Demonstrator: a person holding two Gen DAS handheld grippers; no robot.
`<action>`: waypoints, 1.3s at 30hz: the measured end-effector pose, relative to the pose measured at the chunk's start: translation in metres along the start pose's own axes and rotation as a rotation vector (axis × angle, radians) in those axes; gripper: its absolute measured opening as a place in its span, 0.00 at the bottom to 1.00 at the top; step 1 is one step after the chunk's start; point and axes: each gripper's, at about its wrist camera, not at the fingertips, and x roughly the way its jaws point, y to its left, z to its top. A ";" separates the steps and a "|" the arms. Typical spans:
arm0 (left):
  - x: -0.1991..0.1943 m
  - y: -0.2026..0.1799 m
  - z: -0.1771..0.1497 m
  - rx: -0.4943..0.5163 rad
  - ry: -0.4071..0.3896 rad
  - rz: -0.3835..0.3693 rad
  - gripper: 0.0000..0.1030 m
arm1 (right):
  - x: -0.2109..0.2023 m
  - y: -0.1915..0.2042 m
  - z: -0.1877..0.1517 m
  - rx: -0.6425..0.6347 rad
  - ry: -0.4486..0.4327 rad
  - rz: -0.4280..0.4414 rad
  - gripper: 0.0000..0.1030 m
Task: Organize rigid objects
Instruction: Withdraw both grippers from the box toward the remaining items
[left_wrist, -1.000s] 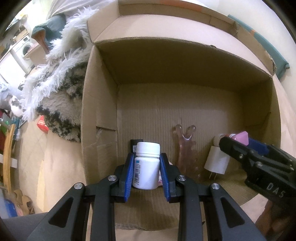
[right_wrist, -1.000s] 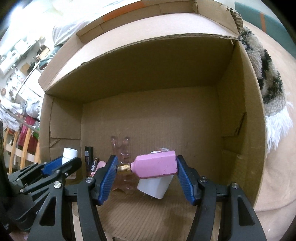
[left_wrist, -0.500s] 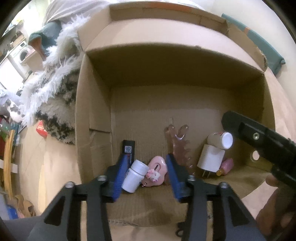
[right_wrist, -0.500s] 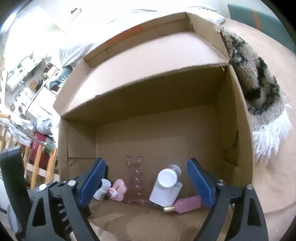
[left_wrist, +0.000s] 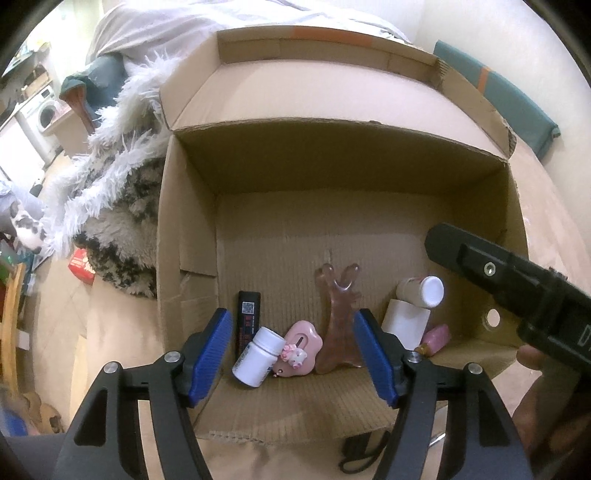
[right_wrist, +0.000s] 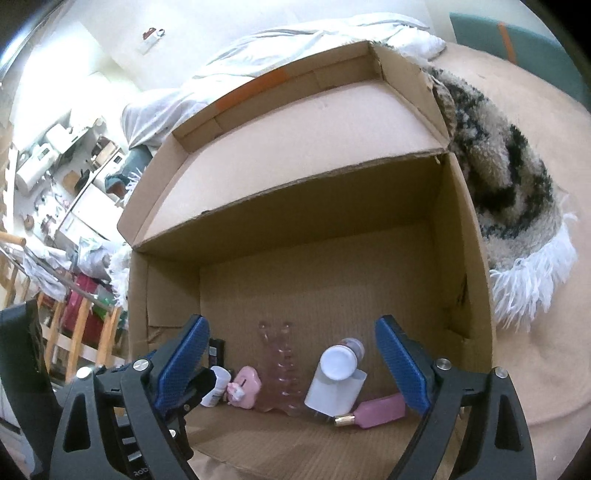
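Down on the cardboard box (left_wrist: 184, 236) floor, a white pill bottle (left_wrist: 256, 356) is lying tilted at six o'clock — the left tool (left_wrist: 291, 354) is spreading its jaws, released. At four o'clock, a pink bottle (right_wrist: 376, 406) is lying flat — the right tool (right_wrist: 291, 365) is gaping wide, empty.

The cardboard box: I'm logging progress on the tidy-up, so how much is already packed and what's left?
Done: the cardboard box holds the white bottle, pink bottle, pink comb, white plug, pink charm and black stick. In hand: nothing; the left tool, jaws just opening, and right tool are both open and empty. Left: no loose items are visible outside the box.
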 end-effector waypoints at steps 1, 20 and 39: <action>0.000 0.000 -0.001 -0.001 0.001 0.000 0.64 | 0.000 0.000 0.000 0.001 0.002 0.000 0.95; -0.034 0.018 -0.008 -0.055 -0.007 -0.051 0.64 | -0.029 -0.008 -0.008 0.036 -0.022 0.012 0.95; -0.038 0.050 -0.080 -0.107 0.088 -0.022 0.64 | -0.078 -0.025 -0.067 0.088 0.014 -0.013 0.95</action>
